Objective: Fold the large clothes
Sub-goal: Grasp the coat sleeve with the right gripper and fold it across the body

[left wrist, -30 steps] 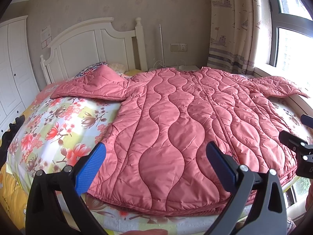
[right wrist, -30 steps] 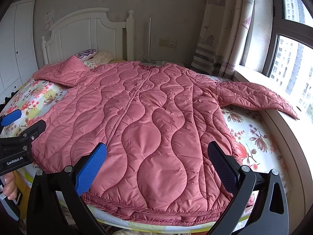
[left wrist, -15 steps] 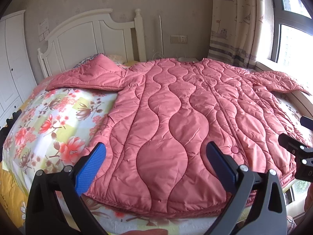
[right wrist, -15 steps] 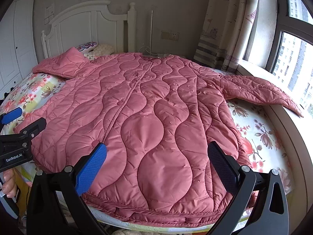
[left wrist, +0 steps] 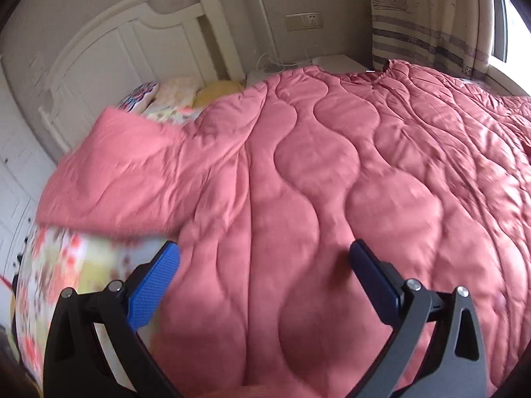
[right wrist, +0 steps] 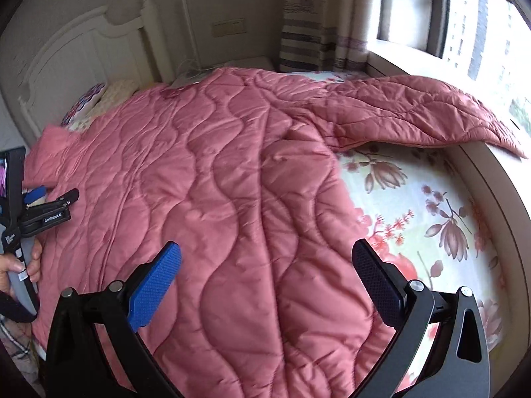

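A large pink quilted coat [left wrist: 315, 182] lies spread flat on the bed, front up; it also fills the right wrist view [right wrist: 215, 182]. Its left sleeve [left wrist: 116, 172] stretches toward the headboard side. Its right sleeve [right wrist: 415, 112] reaches onto the window ledge. My left gripper [left wrist: 264, 258] is open and empty, low over the coat near the left sleeve's armpit. My right gripper [right wrist: 265, 258] is open and empty above the coat's lower right part. The left gripper also shows at the left edge of the right wrist view [right wrist: 49, 205].
The floral bedsheet [right wrist: 431, 215] is bare right of the coat. A white headboard [left wrist: 139, 43] and pillows [left wrist: 176, 96] stand at the far end. A curtain [left wrist: 428, 16] and window ledge [right wrist: 491, 179] border the right side. A bedside table [left wrist: 335, 63] sits behind.
Both grippers have moved forward and lower over the coat. The left view has swung toward the left sleeve; the right view has swung toward the right sleeve. Both stay open.
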